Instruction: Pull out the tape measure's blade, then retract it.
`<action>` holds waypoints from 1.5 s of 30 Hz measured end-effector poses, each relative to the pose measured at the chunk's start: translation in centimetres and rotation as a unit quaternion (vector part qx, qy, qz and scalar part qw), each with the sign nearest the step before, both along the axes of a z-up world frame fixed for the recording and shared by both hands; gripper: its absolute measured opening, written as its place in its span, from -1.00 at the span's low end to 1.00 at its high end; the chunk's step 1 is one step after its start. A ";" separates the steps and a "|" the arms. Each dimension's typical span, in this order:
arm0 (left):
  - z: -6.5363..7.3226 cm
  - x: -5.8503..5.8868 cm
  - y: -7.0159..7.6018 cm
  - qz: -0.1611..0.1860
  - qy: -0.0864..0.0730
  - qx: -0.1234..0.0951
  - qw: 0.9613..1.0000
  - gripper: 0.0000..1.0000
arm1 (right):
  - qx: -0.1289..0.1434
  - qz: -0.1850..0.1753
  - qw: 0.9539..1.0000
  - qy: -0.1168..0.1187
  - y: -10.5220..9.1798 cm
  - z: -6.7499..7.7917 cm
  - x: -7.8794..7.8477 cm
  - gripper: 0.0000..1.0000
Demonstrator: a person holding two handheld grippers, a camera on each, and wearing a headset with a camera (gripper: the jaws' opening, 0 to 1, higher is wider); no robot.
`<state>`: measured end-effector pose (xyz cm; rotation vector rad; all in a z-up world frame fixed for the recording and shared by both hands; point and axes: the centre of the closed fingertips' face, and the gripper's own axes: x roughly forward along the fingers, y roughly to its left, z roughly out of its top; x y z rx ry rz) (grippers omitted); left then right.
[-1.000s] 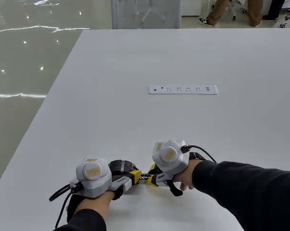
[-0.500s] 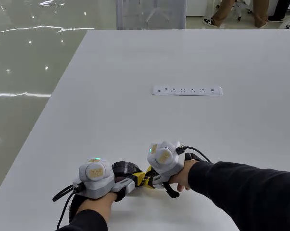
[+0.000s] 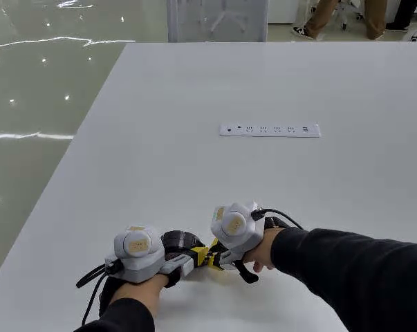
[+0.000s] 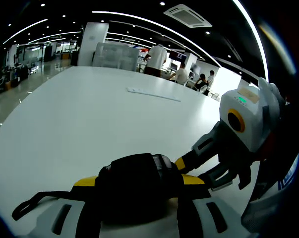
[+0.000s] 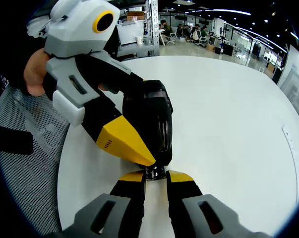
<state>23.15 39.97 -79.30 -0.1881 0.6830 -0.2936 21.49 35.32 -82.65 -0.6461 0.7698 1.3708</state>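
Gap has closed: left claw (image 4: 139, 182) grips tape measure (image 5: 151, 119), right claw (image 5: 155, 178) pinches blade tip (image 5: 155, 171).

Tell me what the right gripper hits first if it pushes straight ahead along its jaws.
The tape measure's black case: the right gripper pinches the blade tip, and the case sits directly beyond it, seemingly with almost no gap.

Tape measure's blade (image 5: 154, 172) mostly hidden, apparently

Left gripper (image 3: 196, 256) and right gripper (image 3: 216, 258) tip to tip at tape measure (image 3: 180, 241) on white table (image 3: 187, 138).
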 end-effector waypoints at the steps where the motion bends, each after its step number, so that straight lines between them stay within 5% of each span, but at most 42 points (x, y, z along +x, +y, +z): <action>1: 0.0 0.0 0.0 0.000 0.000 0.000 1.000 0.15 | -0.001 -0.001 1.000 0.001 -0.1 0.0 0.0 -0.73; 32: 0.0 0.1 0.0 -0.001 -0.001 -0.002 1.000 0.16 | 0.001 -0.003 1.000 -0.007 0.2 -0.1 -0.1 -0.74; 37: 0.0 0.1 0.0 -0.001 0.009 0.004 1.000 0.18 | -0.004 -0.010 1.000 -0.003 0.2 -0.1 -0.1 -0.73; 45: 0.1 0.2 0.2 -0.021 0.009 0.016 1.000 0.25 | -0.024 -0.020 0.999 -0.022 -1.4 -0.1 -0.2 -0.67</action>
